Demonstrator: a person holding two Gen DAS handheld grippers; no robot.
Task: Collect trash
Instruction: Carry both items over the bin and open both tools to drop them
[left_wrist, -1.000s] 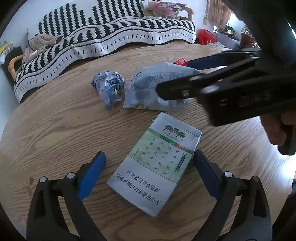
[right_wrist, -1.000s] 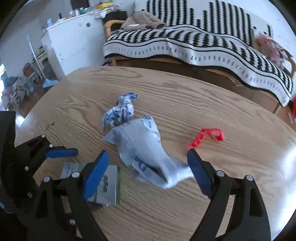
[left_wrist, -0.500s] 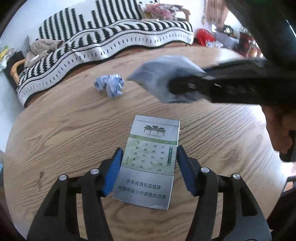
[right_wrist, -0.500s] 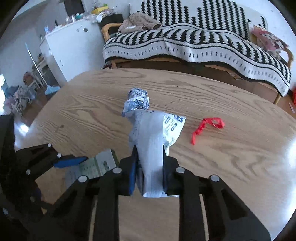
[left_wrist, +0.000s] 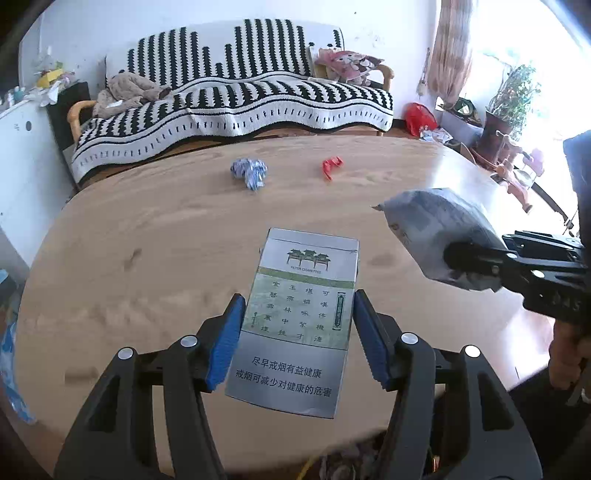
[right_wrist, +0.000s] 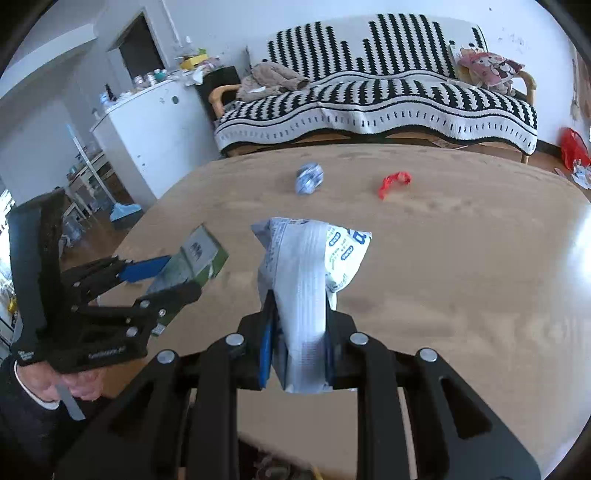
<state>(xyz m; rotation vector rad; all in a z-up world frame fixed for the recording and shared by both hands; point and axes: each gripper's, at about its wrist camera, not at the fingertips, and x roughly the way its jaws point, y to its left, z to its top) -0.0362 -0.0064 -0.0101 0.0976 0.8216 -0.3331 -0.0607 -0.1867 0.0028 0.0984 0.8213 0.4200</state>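
Two grippers, each carrying one piece of trash above the wooden bench (left_wrist: 147, 240). The left gripper (left_wrist: 297, 325) has its blue fingers (left_wrist: 225, 339) pinching one cigarette pack (left_wrist: 299, 317) by its sides. The right gripper (right_wrist: 297, 343) squeezes one crumpled white-and-blue wrapper (right_wrist: 306, 273) (print too creased to read). Two scraps lie on the bench: one crumpled blue paper ball (left_wrist: 249, 171), one red scrap (left_wrist: 330, 166) just to its right.

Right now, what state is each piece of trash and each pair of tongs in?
Cigarette pack: clamped, lifted off table.
Grey wrapper: pinched, held in air.
Crumpled blue paper: lying on table.
Red scrap: lying on table.
Left tongs: shut on pack.
Right tongs: shut on wrapper.
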